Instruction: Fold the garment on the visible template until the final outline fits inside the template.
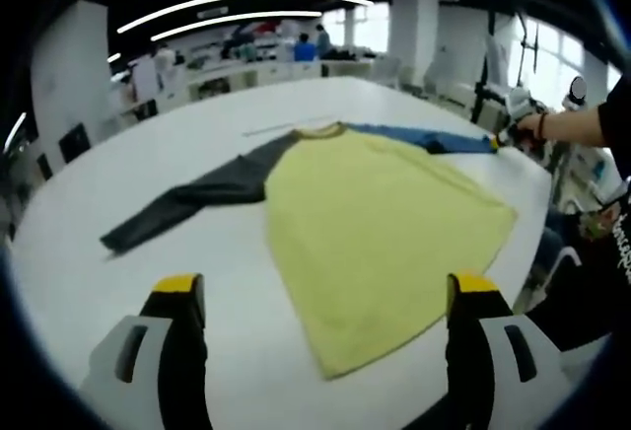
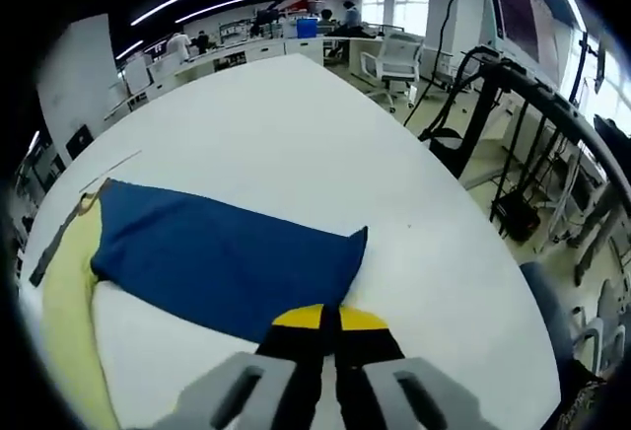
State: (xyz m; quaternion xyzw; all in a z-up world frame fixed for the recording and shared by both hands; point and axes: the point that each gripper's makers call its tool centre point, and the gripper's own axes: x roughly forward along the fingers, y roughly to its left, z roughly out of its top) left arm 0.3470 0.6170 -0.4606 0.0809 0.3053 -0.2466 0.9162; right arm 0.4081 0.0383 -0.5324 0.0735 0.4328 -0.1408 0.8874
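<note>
Two sleeves, one grey [image 1: 192, 198] and one blue [image 2: 222, 262], run out from the yellow body [image 1: 380, 243] of a shirt lying flat on the white table [image 1: 118, 282], with the grey one at the left of the left gripper view, the body in the middle and the blue one at the far right. The left gripper [image 1: 330, 297] hovers with its jaws wide apart and nothing between them, just short of the hem, while the right gripper [image 2: 330, 320] is closed on the blue cuff. Thin, limp cloth like this should weigh little, sag and wrinkle when lifted, so I would pinch cuffs, hem corners or shoulder seams and carry them low.
</note>
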